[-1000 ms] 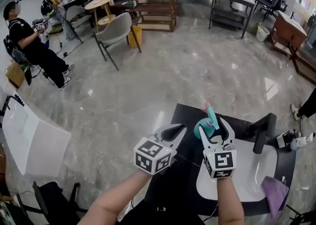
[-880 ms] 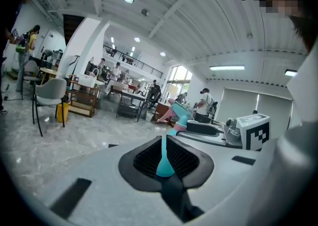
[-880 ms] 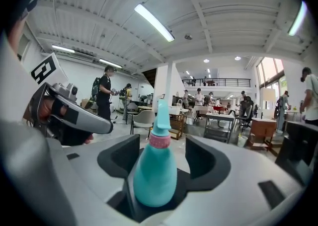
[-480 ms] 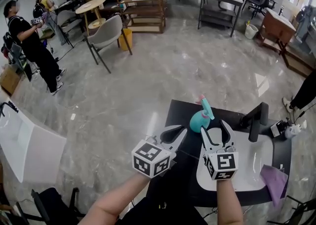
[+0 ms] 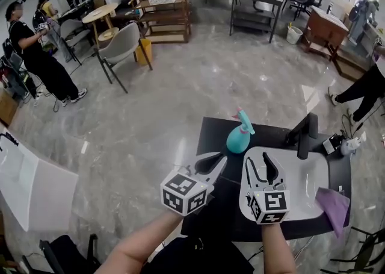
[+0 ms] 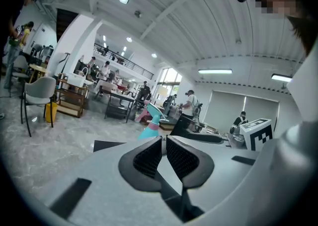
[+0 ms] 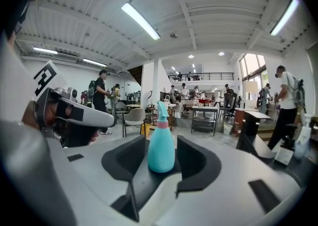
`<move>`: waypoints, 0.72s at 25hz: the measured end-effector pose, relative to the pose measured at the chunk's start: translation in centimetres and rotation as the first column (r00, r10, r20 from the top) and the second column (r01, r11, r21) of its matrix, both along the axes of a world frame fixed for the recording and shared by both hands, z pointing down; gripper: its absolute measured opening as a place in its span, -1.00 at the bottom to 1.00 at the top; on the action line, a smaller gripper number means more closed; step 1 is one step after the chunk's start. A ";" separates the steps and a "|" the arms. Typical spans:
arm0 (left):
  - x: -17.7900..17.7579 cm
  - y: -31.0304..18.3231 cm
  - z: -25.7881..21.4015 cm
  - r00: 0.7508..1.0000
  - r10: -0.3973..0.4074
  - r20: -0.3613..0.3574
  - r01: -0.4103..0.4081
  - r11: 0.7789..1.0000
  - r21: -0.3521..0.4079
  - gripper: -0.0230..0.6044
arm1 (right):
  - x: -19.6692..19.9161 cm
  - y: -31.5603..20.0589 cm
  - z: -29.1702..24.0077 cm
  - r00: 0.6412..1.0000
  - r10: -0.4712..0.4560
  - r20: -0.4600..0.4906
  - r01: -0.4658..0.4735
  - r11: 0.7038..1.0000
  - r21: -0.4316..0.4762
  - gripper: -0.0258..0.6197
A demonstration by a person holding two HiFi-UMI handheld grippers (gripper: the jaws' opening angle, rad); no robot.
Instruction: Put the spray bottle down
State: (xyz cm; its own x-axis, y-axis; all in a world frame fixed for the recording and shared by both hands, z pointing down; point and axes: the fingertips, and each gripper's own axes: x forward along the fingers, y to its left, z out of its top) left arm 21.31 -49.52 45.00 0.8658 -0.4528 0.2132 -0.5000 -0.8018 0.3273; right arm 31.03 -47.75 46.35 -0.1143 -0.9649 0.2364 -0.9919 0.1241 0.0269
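My right gripper (image 5: 263,166) has backed off the spray bottle (image 5: 238,138), which now stands upright on the black table (image 5: 214,132) at its eleven o'clock. The jaws are wide, closing on nothing. My left gripper (image 5: 212,163) is pinched together, empty. The placing looks done. Next I withdraw without clipping the bottle.

Teal bottle (image 5: 238,137) here, pink collar, teal trigger head. Table (image 5: 210,131), flat black. Sink (image 5: 310,176), plain white, with a black tap (image 5: 305,134). Purple cloth (image 5: 332,202). Floor (image 5: 180,86) grey, glossy, marbled with pale veins. Grey chair (image 5: 123,41), yellow bin (image 5: 143,52).
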 end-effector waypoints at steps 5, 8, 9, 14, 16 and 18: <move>-0.6 1.4 -0.2 1.000 0.011 -0.004 -0.011 1.000 0.004 -0.83 | 0.3 2.4 -0.2 0.998 0.061 0.021 -0.061 0.998 -0.005 -0.61; -1.0 2.1 -0.2 1.000 0.013 -0.009 -0.013 1.000 0.002 -0.83 | 0.2 3.7 -0.4 0.996 0.081 0.036 -0.081 0.997 -0.007 -0.70; -1.1 2.4 -0.3 1.000 0.016 -0.010 -0.016 1.000 0.000 -0.83 | 0.1 4.1 -0.5 0.996 0.086 0.038 -0.086 0.996 -0.008 -0.72; -1.4 3.7 -0.1 0.999 0.032 -0.002 -0.032 0.999 -0.004 -0.83 | 0.0 5.9 -0.3 0.994 0.103 0.040 -0.103 0.994 -0.023 -0.77; -1.5 4.3 -0.1 0.999 0.036 -0.003 -0.036 0.999 -0.005 -0.83 | -0.1 6.6 -0.2 0.994 0.105 0.040 -0.103 0.994 -0.029 -0.78; -1.7 4.9 -0.1 0.999 0.041 -0.002 -0.041 0.999 -0.007 -0.83 | -0.4 7.2 -0.1 0.994 0.103 0.036 -0.102 0.994 -0.035 -0.80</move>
